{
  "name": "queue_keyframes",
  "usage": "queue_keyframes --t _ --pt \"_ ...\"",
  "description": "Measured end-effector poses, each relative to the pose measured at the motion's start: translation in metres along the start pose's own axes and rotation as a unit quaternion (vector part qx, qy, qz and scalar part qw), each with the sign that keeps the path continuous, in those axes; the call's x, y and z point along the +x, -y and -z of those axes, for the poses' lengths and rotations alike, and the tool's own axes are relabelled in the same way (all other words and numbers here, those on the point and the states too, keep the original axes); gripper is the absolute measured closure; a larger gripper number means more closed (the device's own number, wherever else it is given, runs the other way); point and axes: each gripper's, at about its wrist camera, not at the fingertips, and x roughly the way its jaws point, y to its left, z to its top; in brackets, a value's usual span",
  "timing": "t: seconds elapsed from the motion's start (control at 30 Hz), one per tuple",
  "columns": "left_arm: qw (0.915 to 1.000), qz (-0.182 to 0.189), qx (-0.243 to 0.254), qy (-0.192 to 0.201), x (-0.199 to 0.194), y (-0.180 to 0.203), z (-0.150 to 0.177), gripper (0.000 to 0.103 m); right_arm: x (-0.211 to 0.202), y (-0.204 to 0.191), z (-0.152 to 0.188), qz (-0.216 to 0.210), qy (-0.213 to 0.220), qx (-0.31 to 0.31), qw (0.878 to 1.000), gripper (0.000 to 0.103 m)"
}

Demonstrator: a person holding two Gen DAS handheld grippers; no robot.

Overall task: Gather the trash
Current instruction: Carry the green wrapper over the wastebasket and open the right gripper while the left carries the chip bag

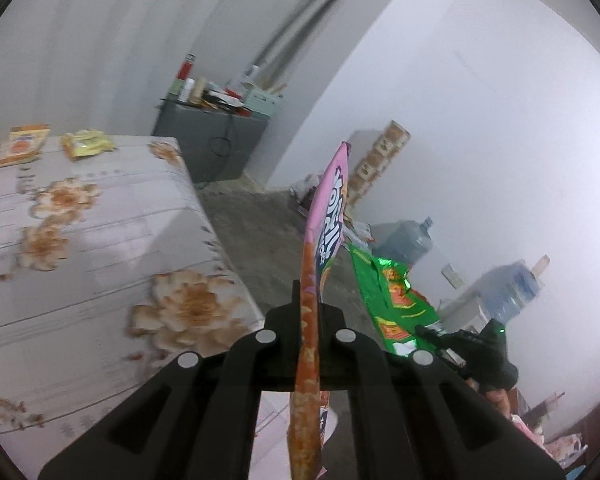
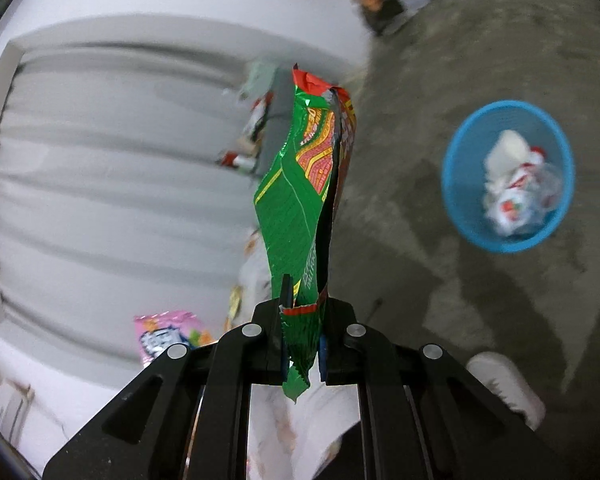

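My left gripper (image 1: pixel 310 312) is clamped tight on a pink and orange foil snack wrapper (image 1: pixel 327 216), which stands up edge-on from between my jaws. My right gripper (image 2: pixel 303 312) is pinched on the lower end of a crinkled green foil wrapper with a red top edge (image 2: pixel 300 184); that one rises straight ahead of the jaws too. So both hands are loaded, and I judge the step in hand to be the carry to the bin.

The round blue mesh wastebasket (image 2: pixel 456 200) sits on the grey concrete floor (image 2: pixel 480 60), off to the right of my right jaws and well apart from them, with crumpled white and red rubbish (image 2: pixel 518 188) already in it. The flower-patterned tabletop (image 1: pixel 100 240) lies left of my left jaws, with more packets (image 1: pixel 87 143) at its far edge.

Next, I reckon, each wrapper needs bringing over the basket's mouth before the jaws part. The foil is light and may flutter wide.
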Motion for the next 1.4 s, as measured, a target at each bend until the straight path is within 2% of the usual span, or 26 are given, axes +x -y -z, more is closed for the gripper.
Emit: queue_keyframes --t 0.13,0.33,0.43,0.5,0.63,0.7,0.8,0.9,1.03,1.1,1.13,1.2,1.23,1.27,1.3,1.4 --pt "0.9998 0.005 0.007 -0.02 0.023 0.009 0.0 0.102 0.016 0.04 -0.018 0.026 0.013 0.041 0.999 0.094" --pt "0.9985 0.003 0.018 -0.052 0.058 0.019 0.002 0.102 0.071 0.115 -0.045 0.093 -0.01 0.099 0.991 0.093" --pt "0.9973 0.002 0.026 -0.069 0.075 0.027 0.005 0.102 0.092 0.156 -0.061 0.14 -0.023 0.114 0.983 0.089" --pt "0.9964 0.004 0.03 -0.079 0.087 0.032 0.006 0.102 0.109 0.187 -0.069 0.186 -0.037 0.138 0.972 0.086" --pt "0.9934 0.013 0.036 -0.108 0.121 0.048 0.009 0.102 0.11 0.21 -0.077 0.243 -0.038 0.136 0.96 0.076" --pt "0.9918 0.018 0.035 -0.121 0.138 0.054 0.011 0.102 0.104 0.212 -0.078 0.245 -0.033 0.13 0.96 0.063" --pt "0.9878 0.029 0.03 -0.15 0.178 0.073 0.016 0.102 0.085 0.211 -0.078 0.252 -0.02 0.115 0.961 0.049" --pt "0.9827 0.037 0.02 -0.18 0.219 0.09 0.021 0.102 0.059 0.207 -0.077 0.238 0.002 0.113 0.965 0.047" --pt "0.9727 0.05 -0.017 -0.226 0.289 0.112 0.033 0.102 0.024 0.211 -0.073 0.205 0.034 0.135 0.969 0.045" --pt "0.9681 0.036 -0.047 -0.243 0.328 0.114 0.045 0.102 0.019 0.215 -0.072 0.19 0.045 0.142 0.97 0.044" --pt "0.9668 0.028 -0.056 -0.248 0.342 0.112 0.049 0.099 0.017 0.216 -0.072 0.186 0.048 0.144 0.971 0.044" --pt "0.9612 -0.002 -0.067 -0.267 0.376 0.107 0.064 0.082 0.012 0.213 -0.072 0.182 0.051 0.142 0.972 0.044" --pt "0.9585 -0.033 -0.066 -0.275 0.394 0.102 0.073 0.065 0.01 0.211 -0.073 0.181 0.052 0.141 0.972 0.044" --pt "0.9565 -0.059 -0.064 -0.278 0.405 0.097 0.08 0.055 0.01 0.21 -0.073 0.179 0.054 0.139 0.973 0.044" --pt "0.9542 -0.073 -0.066 -0.283 0.414 0.093 0.086 0.054 0.015 0.211 -0.074 0.179 0.053 0.137 0.973 0.044" --pt "0.9399 -0.098 -0.08 -0.317 0.427 0.078 0.105 0.054 0.017 0.207 -0.075 0.18 0.053 0.129 0.974 0.044"
